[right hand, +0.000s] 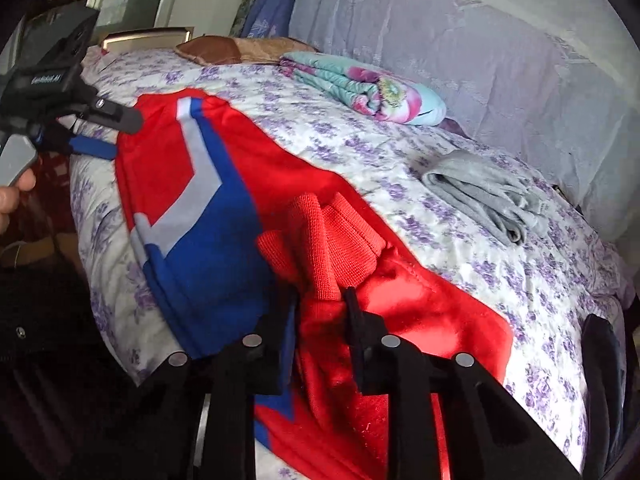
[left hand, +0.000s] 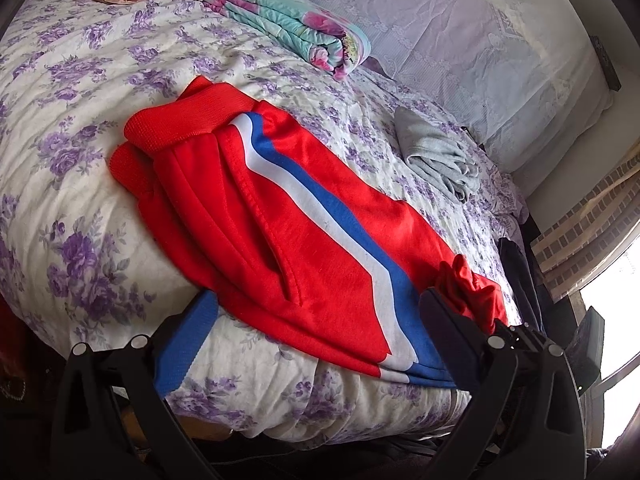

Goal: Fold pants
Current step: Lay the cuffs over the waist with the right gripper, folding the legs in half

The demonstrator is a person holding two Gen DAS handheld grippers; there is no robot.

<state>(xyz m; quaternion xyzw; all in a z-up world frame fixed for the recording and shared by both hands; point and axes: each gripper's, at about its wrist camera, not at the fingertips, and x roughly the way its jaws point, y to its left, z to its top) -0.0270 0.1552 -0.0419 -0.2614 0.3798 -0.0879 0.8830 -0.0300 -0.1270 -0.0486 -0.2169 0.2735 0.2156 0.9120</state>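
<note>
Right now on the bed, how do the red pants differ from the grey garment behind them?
The red pants carry white and blue stripes; the grey garment is plain. The red pants lie spread long near the bed's front edge, their ribbed cuffs between the right gripper's jaws; the grey garment lies folded small, farther back, untouched. Both rest on the purple floral bedspread.

Both cameras sit low at the bed's (left hand: 80, 128) near edge and look down and across it toward the far wall. The left view stands a little back; the right view sits close over the pants (right hand: 224, 208). Both share the pants, quilt (left hand: 288, 20) and grey cloth (right hand: 488, 196).
</note>
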